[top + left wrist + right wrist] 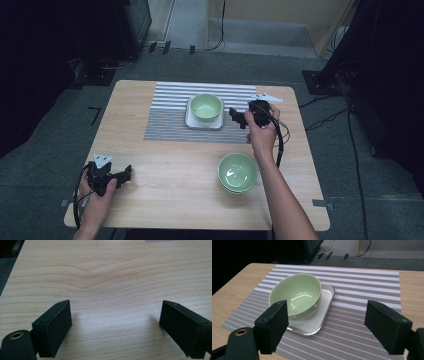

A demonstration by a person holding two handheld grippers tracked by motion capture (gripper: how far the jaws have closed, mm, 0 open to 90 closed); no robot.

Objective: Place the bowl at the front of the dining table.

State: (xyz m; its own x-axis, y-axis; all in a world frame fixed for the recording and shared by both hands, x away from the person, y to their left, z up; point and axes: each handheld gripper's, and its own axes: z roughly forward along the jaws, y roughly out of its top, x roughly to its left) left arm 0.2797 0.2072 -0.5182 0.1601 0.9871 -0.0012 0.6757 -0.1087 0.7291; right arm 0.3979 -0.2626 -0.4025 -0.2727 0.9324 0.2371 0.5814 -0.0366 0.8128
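Observation:
A pale green bowl [206, 106] stands on a white square plate [192, 121] on a striped placemat [165, 125] at the back of the table. My right gripper [236, 117] hovers just right of the plate with its jaws pointing at the bowl. In the right gripper view the bowl [295, 296] and plate [325, 305] lie ahead of the right gripper [325, 325], which is open and empty. A second green bowl [237, 171] sits on bare wood near the front right. My left gripper [126, 172] rests at the front left, and the left gripper [115, 325] is open over bare wood.
The wooden table [165, 175] has bare room in its middle and left. The placemat [362, 290] spreads wide to the right of the plate. Dark equipment and cables surround the table on the floor.

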